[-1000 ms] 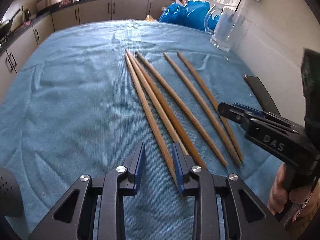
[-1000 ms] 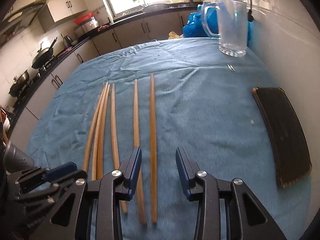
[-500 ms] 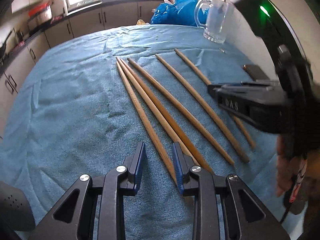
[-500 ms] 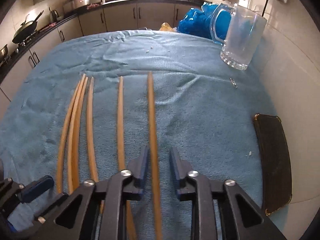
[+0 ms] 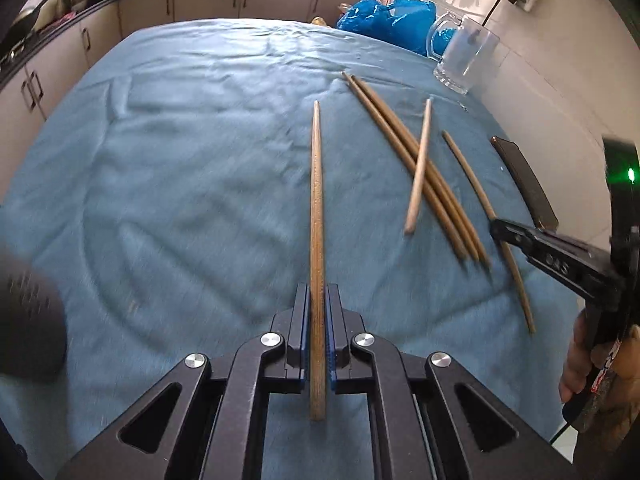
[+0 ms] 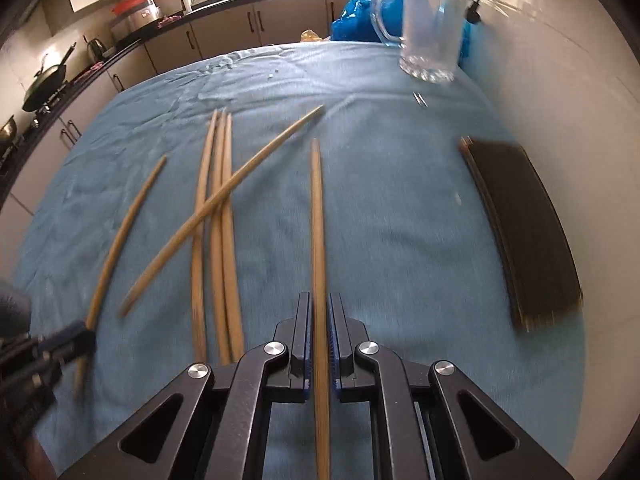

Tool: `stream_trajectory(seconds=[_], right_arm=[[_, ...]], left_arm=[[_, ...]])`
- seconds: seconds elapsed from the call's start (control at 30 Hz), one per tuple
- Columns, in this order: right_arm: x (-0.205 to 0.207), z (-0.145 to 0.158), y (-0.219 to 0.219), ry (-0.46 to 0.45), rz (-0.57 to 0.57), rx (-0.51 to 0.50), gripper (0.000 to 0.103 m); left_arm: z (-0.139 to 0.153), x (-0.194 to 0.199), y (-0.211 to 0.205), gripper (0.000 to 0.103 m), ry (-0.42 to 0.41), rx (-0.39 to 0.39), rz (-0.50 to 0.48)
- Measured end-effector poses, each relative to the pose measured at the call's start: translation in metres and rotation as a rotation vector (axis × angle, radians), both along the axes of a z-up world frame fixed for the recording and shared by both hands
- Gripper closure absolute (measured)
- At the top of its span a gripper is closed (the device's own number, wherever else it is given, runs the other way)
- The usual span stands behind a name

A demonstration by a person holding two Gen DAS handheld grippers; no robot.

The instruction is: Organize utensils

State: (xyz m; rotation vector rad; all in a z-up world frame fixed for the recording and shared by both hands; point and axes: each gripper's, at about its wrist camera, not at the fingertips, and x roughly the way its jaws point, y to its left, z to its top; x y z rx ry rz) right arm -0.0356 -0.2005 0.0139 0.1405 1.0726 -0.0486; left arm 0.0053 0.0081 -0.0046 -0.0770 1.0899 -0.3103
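From the left wrist camera, the left gripper (image 5: pixel 318 320) is clamping its blue-padded jaws on one long tapered wooden chopstick (image 5: pixel 317 208), gripping near the thick end so the thin tip is pointing away across the blue towel-covered table (image 5: pixel 180 168). To the right, three loose wooden chopsticks (image 5: pixel 416 168) are lying on the cloth, two side by side and one crossing over them at an angle. Farther right, the right gripper (image 5: pixel 498 232) is pinching a fifth chopstick (image 5: pixel 472 176) close to the table. A clear glass mug (image 5: pixel 464 56) is standing at the far right corner, likely the place where the sticks are meant to go. A flat dark mat (image 5: pixel 524 184) is lying by the wall.

From the right wrist camera, the right gripper is holding its chopstick between closed jaws, the stick running straight ahead. Left of it the loose sticks are lying scattered, one slanting across the others. The left gripper is showing at the lower left edge, gripping its own stick. The mug is standing ahead to the right, well apart from both held sticks.
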Motion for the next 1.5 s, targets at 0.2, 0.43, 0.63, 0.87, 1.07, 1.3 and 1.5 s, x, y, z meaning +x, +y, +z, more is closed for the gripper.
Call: stream_trajectory(seconds=[0.2,0.43,0.63,0.87,1.07,1.3,1.5], right_arm=[[-0.057,0.0,0.002,-0.006,0.054,-0.035,0.095],[-0.098,0.002,0.007,-0.01,0.069,-0.079,0.095],[-0.105,0.002,0.008,0.02,0.097,-0.1,0.092],[-0.086,0.001,-0.014,0.022,0.078,-0.098,0.052],[-0.079,-0.001,-0.027,-0.014,0.085,-0.082,0.052],[-0.085,0.0,-0.031,-0.048,0.093,-0.103,0.061],[-0.088,-0.001,-0.03,-0.072,0.086,-0.12,0.062]], left_arm=[[0.001,-0.04,0.012,0.097,-0.035,0.034,0.005],[0.001,-0.082,0.016,0.096,-0.073,0.092,-0.027],[0.006,-0.085,0.013,0.096,-0.057,0.138,-0.033],[0.033,-0.065,0.017,0.096,-0.049,0.142,0.041],[0.042,-0.047,0.023,0.095,-0.075,0.123,0.124],[0.036,-0.036,0.031,0.095,-0.042,0.085,0.195],[0.044,-0.036,0.041,0.095,-0.065,0.058,0.215]])
